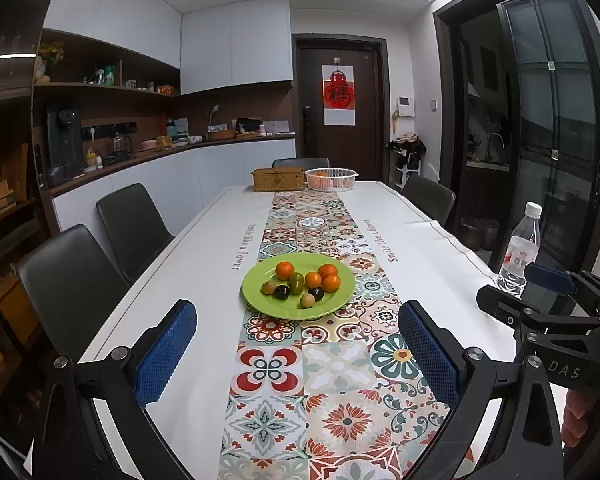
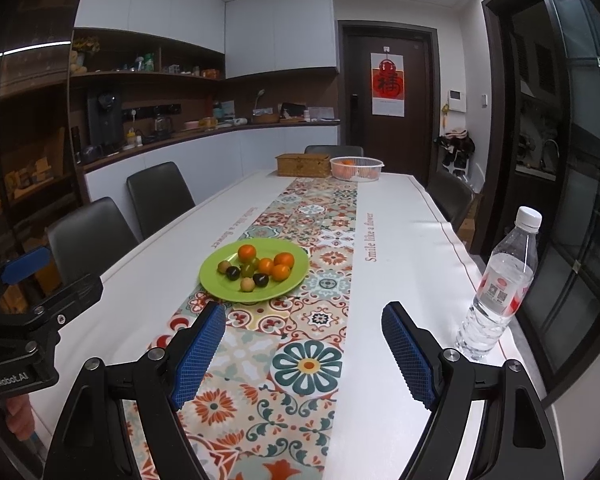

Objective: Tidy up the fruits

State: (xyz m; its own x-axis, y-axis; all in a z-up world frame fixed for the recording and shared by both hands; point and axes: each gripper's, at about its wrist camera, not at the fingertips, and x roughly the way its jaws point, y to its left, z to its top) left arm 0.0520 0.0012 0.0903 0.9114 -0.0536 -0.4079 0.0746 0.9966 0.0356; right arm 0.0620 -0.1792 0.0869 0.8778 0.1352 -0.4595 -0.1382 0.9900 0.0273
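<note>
A green plate (image 1: 260, 276) (image 2: 216, 268) sits on the patterned runner mid-table. It holds several small fruits: oranges (image 1: 285, 270) (image 2: 284, 260), dark plums (image 1: 281, 292) (image 2: 233, 273), a green fruit (image 1: 297, 283) and tan round fruits (image 1: 307, 300) (image 2: 247, 284). A white basket (image 1: 331, 179) (image 2: 357, 168) with oranges stands at the far end. My left gripper (image 1: 298, 348) is open and empty, short of the plate. My right gripper (image 2: 304, 348) is open and empty, short of the plate and to its right.
A woven box (image 1: 278, 179) (image 2: 303, 165) stands beside the white basket. A water bottle (image 1: 518, 248) (image 2: 496, 284) stands at the table's right edge. Dark chairs (image 1: 134, 224) (image 2: 160, 194) line the left side and far end.
</note>
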